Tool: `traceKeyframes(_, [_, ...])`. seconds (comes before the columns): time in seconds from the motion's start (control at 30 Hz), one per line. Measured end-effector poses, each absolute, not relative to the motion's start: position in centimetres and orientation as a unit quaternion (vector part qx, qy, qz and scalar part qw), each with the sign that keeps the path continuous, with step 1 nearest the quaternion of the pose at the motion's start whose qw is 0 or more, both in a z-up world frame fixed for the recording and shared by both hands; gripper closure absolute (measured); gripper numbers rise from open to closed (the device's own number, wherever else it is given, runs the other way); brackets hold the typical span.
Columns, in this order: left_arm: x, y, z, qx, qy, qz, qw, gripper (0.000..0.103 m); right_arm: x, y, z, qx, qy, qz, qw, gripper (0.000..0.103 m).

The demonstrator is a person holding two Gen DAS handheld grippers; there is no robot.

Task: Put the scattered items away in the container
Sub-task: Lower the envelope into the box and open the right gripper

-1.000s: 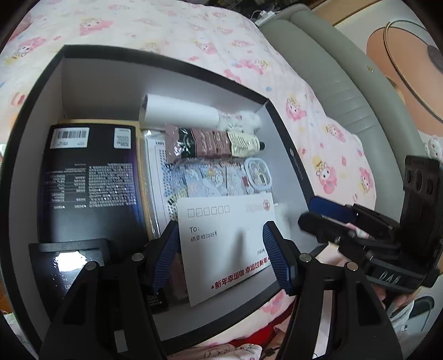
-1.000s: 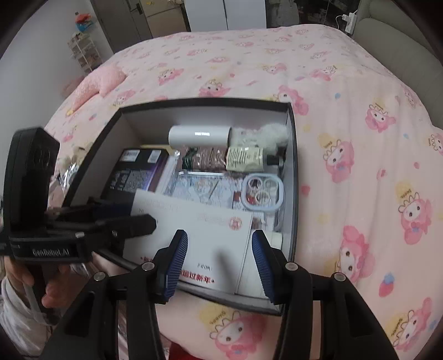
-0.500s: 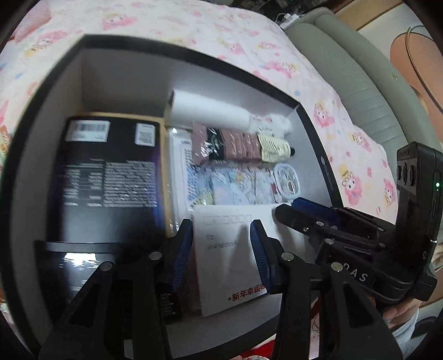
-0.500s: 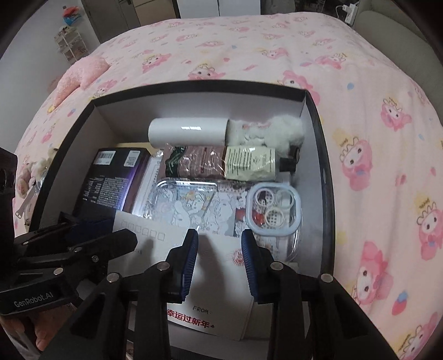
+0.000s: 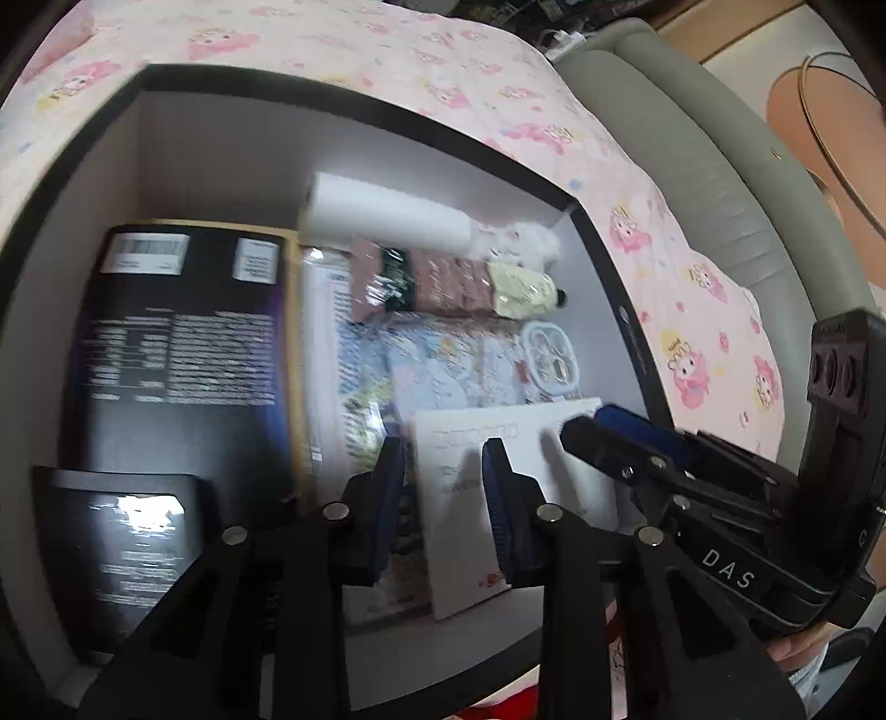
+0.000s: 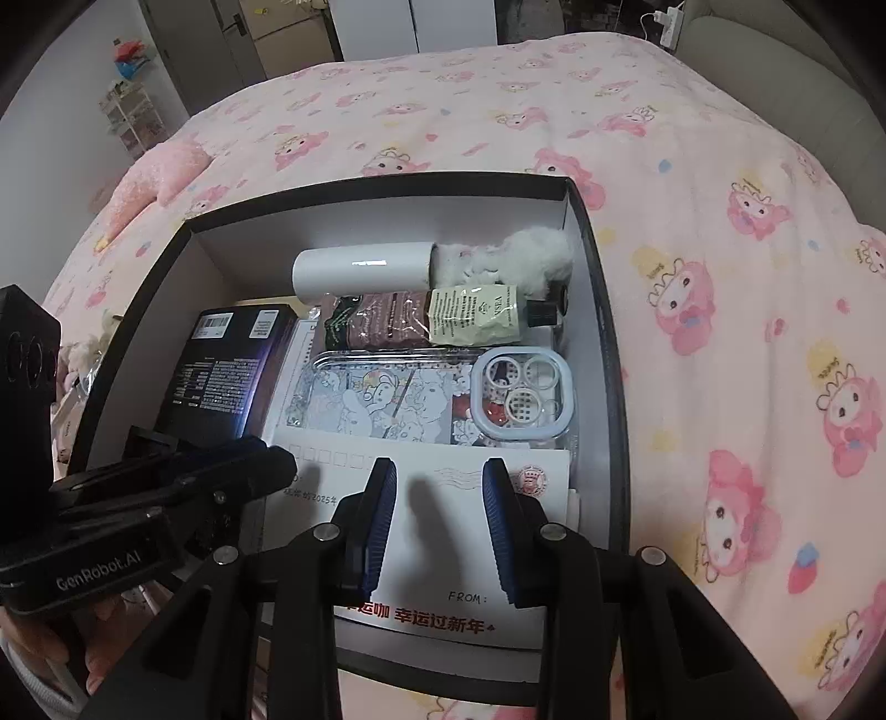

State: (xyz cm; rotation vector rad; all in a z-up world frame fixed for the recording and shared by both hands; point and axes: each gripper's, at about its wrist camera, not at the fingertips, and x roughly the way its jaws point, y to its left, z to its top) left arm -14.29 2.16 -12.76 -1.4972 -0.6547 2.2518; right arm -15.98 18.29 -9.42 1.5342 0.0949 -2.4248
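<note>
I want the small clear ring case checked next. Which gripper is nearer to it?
Right. The right gripper hovers over the envelope, just in front of the ring case. The left gripper sits farther off, by the black box.

Bedroom with a pink cartoon-print bed

A pink blanket [image 6: 637,138] is covering the bed; a grey padded headboard [image 5: 714,183] is running alongside, and pale closet doors [image 6: 415,25] are standing beyond.
</note>
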Motion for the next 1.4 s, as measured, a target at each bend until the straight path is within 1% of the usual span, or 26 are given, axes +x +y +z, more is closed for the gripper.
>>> traceKeyframes(0.07, [-14.3, 3.0, -12.5, -0.527, -0.202, 0.807, 0.172, 0.075, -15.9, 18.6, -9.0, 0.521, 0.033, -0.843, 0.127, 0.075])
traceKeyframes(0.23, [-13.9, 0.8, -12.2, -0.506, -0.259, 0.802, 0.181, 0.075, -15.8, 19.0, -9.0, 0.522, 0.028, -0.843, 0.127, 0.075])
traceKeyframes(0.43, [-13.9, 1.4, -12.3, -0.515, -0.244, 0.8, 0.187, 0.075, -15.7, 17.8, -10.1, 0.547, 0.022, -0.822, 0.157, 0.075])
traceKeyframes(0.5, [-14.0, 1.6, -12.5, -0.521, -0.239, 0.797, 0.19, 0.077, -15.6, 17.4, -10.9, 0.561, 0.025, -0.813, 0.157, 0.074])
traceKeyframes(0.6, [-14.3, 1.6, -12.9, -0.529, -0.247, 0.788, 0.195, 0.076, -15.6, 17.2, -11.6, 0.567, 0.029, -0.809, 0.151, 0.074])
traceKeyframes(0.73, [-14.1, 1.8, -12.7, -0.522, -0.246, 0.792, 0.199, 0.075, -15.7, 17.5, -11.4, 0.569, 0.007, -0.81, 0.145, 0.074])
traceKeyframes(0.8, [-13.5, 1.8, -12.0, -0.512, -0.242, 0.8, 0.2, 0.074, -15.3, 17.4, -10.8, 0.559, 0.013, -0.817, 0.137, 0.074])
traceKeyframes(0.87, [-12.6, 1.8, -10.7, -0.498, -0.226, 0.814, 0.198, 0.068, -14.6, 17.4, -9.6, 0.538, 0.018, -0.832, 0.131, 0.074])
traceKeyframes(0.9, [-12.1, 1.8, -9.8, -0.486, -0.216, 0.824, 0.194, 0.067, -14.2, 17.5, -8.9, 0.53, 0.015, -0.838, 0.128, 0.074])
traceKeyframes(1.03, [-9.9, 1.7, -6.3, -0.446, -0.177, 0.856, 0.189, 0.067, -12.4, 17.3, -6.1, 0.5, 0.011, -0.857, 0.124, 0.072])
traceKeyframes(1.23, [-6.7, -0.6, -3.7, -0.437, -0.191, 0.859, 0.183, 0.067, -9.4, 15.4, -2.7, 0.47, 0.021, -0.872, 0.132, 0.072])
traceKeyframes(1.3, [-5.5, -1.9, -3.1, -0.437, -0.185, 0.864, 0.167, 0.067, -8.5, 14.1, -2.2, 0.468, 0.027, -0.87, 0.152, 0.072])
traceKeyframes(1.4, [-3.7, -5.1, -2.7, -0.431, -0.198, 0.869, 0.142, 0.067, -7.7, 11.3, -2.0, 0.469, 0.035, -0.862, 0.19, 0.072])
